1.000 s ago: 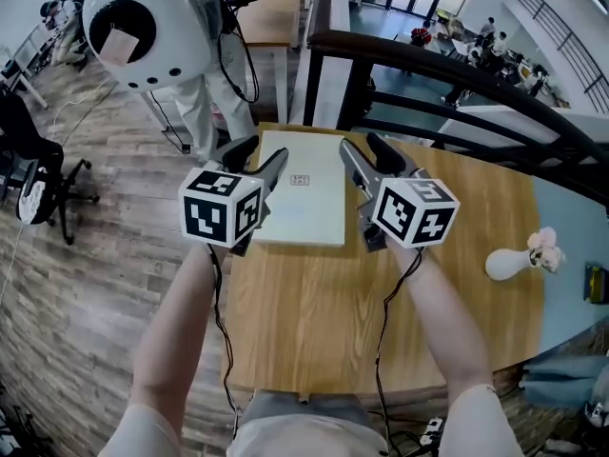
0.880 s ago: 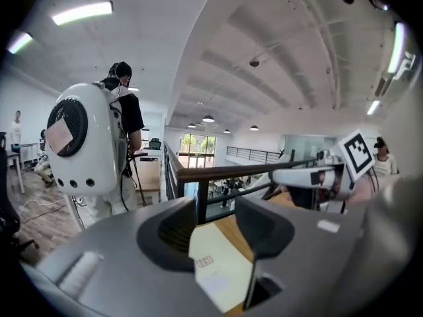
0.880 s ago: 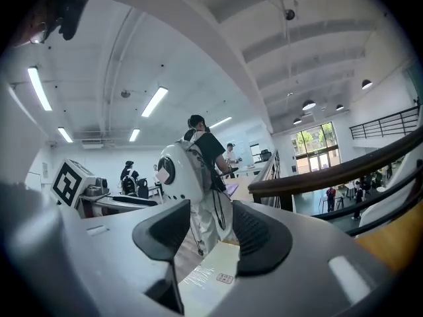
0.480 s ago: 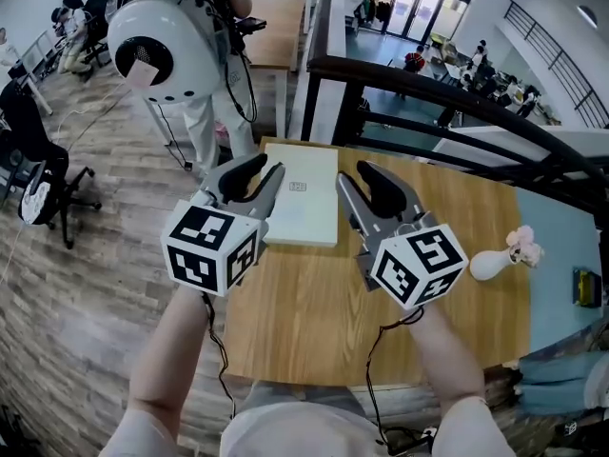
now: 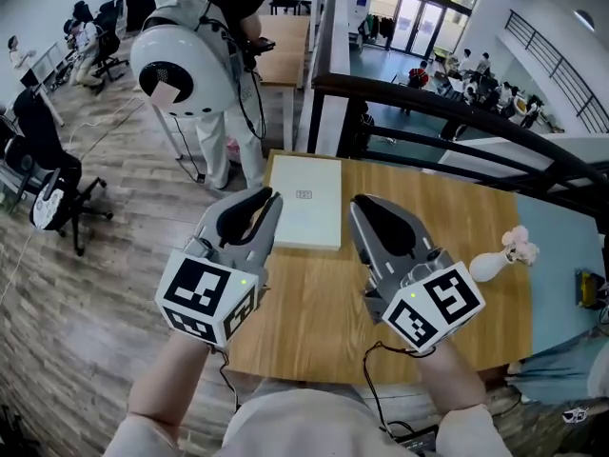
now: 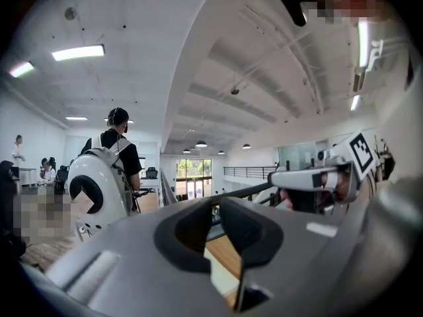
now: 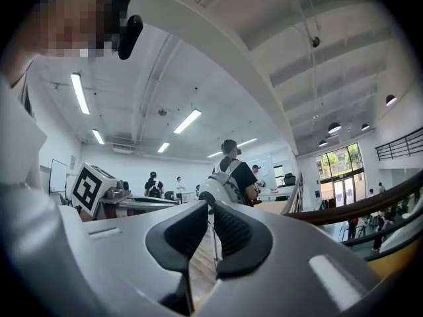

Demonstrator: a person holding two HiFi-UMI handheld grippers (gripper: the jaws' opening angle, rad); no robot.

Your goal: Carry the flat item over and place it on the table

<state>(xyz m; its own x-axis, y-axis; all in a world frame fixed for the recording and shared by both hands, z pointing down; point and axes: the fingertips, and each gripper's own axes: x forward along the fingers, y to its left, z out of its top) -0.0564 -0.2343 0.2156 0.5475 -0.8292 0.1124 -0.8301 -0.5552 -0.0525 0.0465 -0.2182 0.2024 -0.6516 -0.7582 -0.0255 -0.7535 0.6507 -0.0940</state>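
I've just backed off toward 6 o'clock. The left gripper (image 5: pixel 261 204) and right gripper (image 5: pixel 367 209) jaws have been closing and are now together on nothing. The flat white box (image 5: pixel 306 201) lies on the table (image 5: pixel 438 222) at 12, so I reckon placing's done.

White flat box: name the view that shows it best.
Head view: the white flat box lies plainly on the table. The left gripper view shows perhaps a pale sliver; the right gripper view, nothing.

- Left gripper (image 5: pixel 267 201): grey shell, black pads (image 5: pixel 243 215), cube (image 5: pixel 209 298) of black-and-white square markers.
- Right gripper (image 5: pixel 359 206): same build.
- Thin black cable (image 5: pixel 374 388) from each.
- Pale grey clothing (image 5: pixel 295 422).
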